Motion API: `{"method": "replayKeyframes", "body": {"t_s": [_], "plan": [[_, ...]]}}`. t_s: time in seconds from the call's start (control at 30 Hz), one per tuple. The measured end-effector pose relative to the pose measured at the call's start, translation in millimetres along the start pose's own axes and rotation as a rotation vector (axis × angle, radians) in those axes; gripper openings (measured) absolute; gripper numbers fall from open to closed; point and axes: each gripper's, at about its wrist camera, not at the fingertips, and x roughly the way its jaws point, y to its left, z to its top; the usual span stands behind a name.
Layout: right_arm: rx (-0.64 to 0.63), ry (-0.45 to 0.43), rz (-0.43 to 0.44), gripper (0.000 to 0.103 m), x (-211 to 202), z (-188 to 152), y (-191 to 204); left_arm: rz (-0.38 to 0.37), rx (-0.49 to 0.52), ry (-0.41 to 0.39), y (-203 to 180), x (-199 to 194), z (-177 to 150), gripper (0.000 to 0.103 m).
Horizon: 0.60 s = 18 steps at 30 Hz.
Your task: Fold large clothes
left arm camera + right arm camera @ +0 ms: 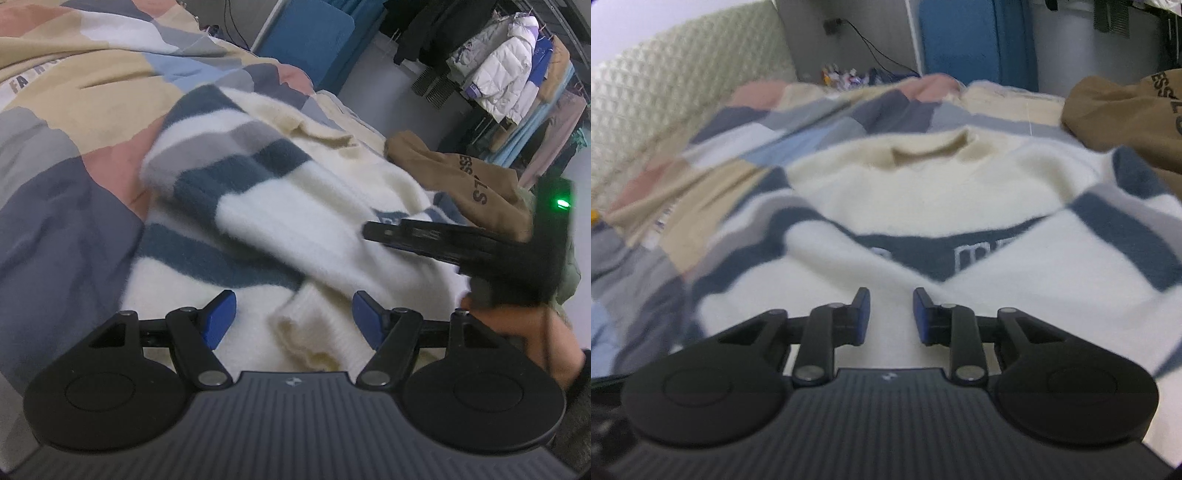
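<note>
2 empty claws over striped sweater (923, 206): left claw (293, 319) wide, right claw (891, 315) narrow, unclamped.

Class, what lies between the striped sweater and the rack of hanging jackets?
A brown hoodie lies between the sweater and the rack, seen in the left wrist view.

Fuzzy knit sweater (923, 199); smooth cotton-looking quilt (74, 110); matt, probably plastic, gripper (888, 314)

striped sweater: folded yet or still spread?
Partly folded. The striped sweater lies on the quilt with one striped sleeve laid across its body; collar and chest remain flat and uncovered.
</note>
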Motion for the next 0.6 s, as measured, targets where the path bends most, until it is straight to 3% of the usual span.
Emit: {"method": "replayKeyframes", "body": {"t_s": [0.13, 0.27, 0.43, 0.6], "plan": [[0.013, 0.019, -0.023, 0.026, 24.0, -2.2, -5.8, 0.003, 0.015, 0.007, 0.0, 5.2, -3.1, 0.074], [0.059, 0.012, 0.002, 0.028, 19.9, -3.0, -11.0, -0.001, 0.012, 0.01, 1.6, 5.7, -2.7, 0.074], [0.108, 0.01, 0.031, 0.029, -24.9, -4.3, -21.4, 0.011, 0.036, -0.003, -0.9, -1.1, -5.6, 0.074], [0.143, 0.007, -0.016, 0.043, -90.4, -18.3, -36.6, 0.045, 0.095, -0.018, -8.8, -14.7, -14.8, 0.074]]}}
